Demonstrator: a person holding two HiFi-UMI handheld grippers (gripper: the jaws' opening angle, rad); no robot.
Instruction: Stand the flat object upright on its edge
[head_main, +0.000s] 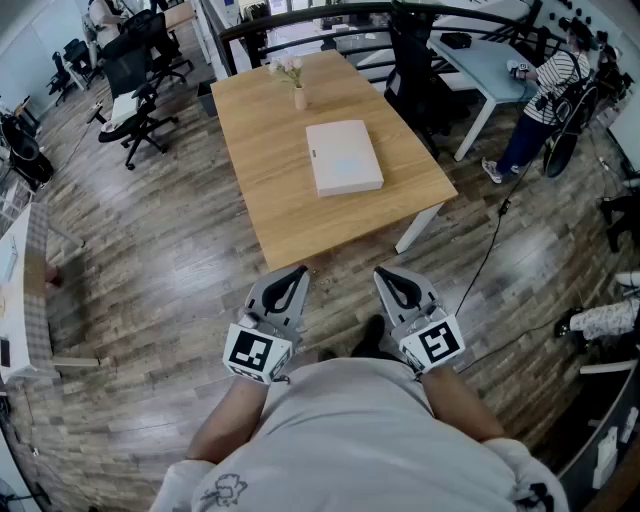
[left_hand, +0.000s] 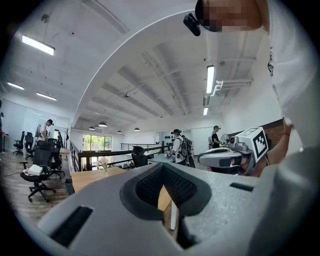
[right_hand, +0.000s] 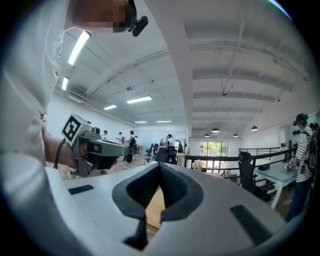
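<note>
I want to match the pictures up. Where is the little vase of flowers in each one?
Head view: the vase of flowers is at the top middle, on the far end of the wooden table.
Left gripper view: the vase is small and left of centre.
Right gripper view: the vase is small and right of centre.
Shared landmark: the wooden table it stands on.

Bare tabletop (head_main: 272, 190) surrounds the flat white box (head_main: 343, 157); only a flower vase (head_main: 299, 95) stands beyond it.
</note>
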